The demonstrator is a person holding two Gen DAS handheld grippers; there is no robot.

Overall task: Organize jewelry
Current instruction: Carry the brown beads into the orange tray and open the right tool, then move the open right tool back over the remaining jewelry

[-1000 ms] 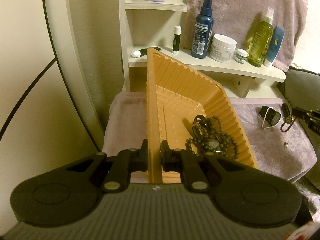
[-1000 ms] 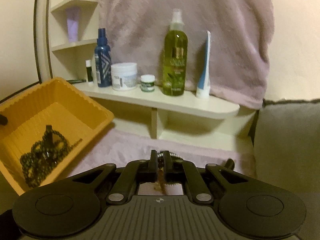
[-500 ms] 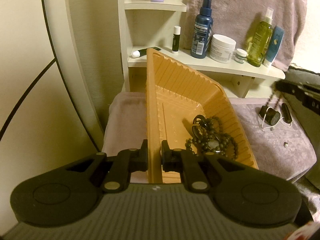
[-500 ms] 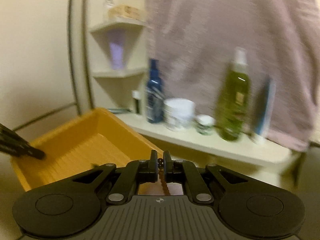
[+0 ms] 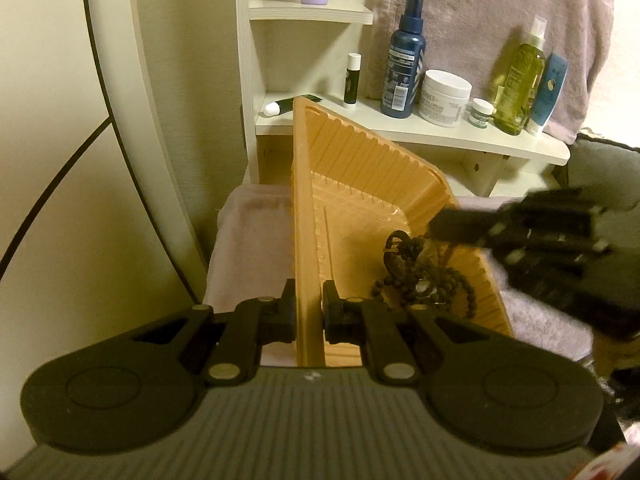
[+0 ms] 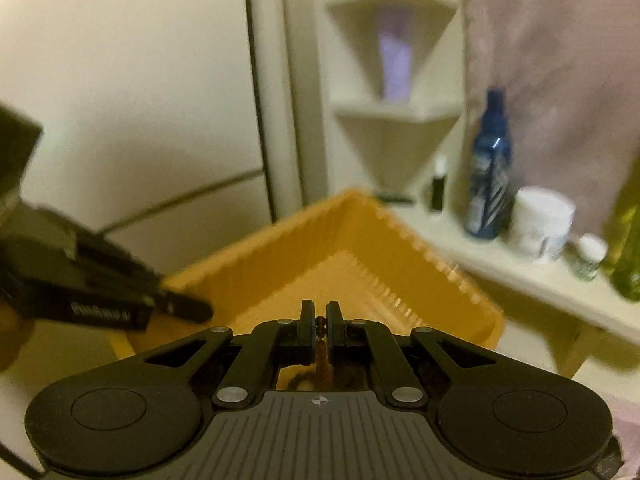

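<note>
Cream walls and a white corner shelf (image 5: 400,132) of toiletries back the scene, with a mauve towel (image 5: 480,20) hanging behind the bottles. At left in the left wrist view, the left gripper (image 5: 309,312) pinches the near rim of the orange tray (image 5: 360,184), its fingers (image 5: 286,312) pressed on either side of the wall, exactly as a second ago. The tray's long axis runs away from that camera toward the shelf, and it sits on a mauve cloth (image 5: 248,240). A dark bead necklace (image 5: 420,276) lies piled in the tray's near right part. Further right, the right gripper (image 5: 440,226), which hung at the far right edge over the cloth a second ago, now reaches blurred over the tray's right rim. Only the right wrist view shows its load: the fingers (image 6: 308,328) are closed on a brown beaded strand (image 6: 321,344) that hangs straight down, above the tray. That view also shows the left gripper's body at its left edge.
</note>
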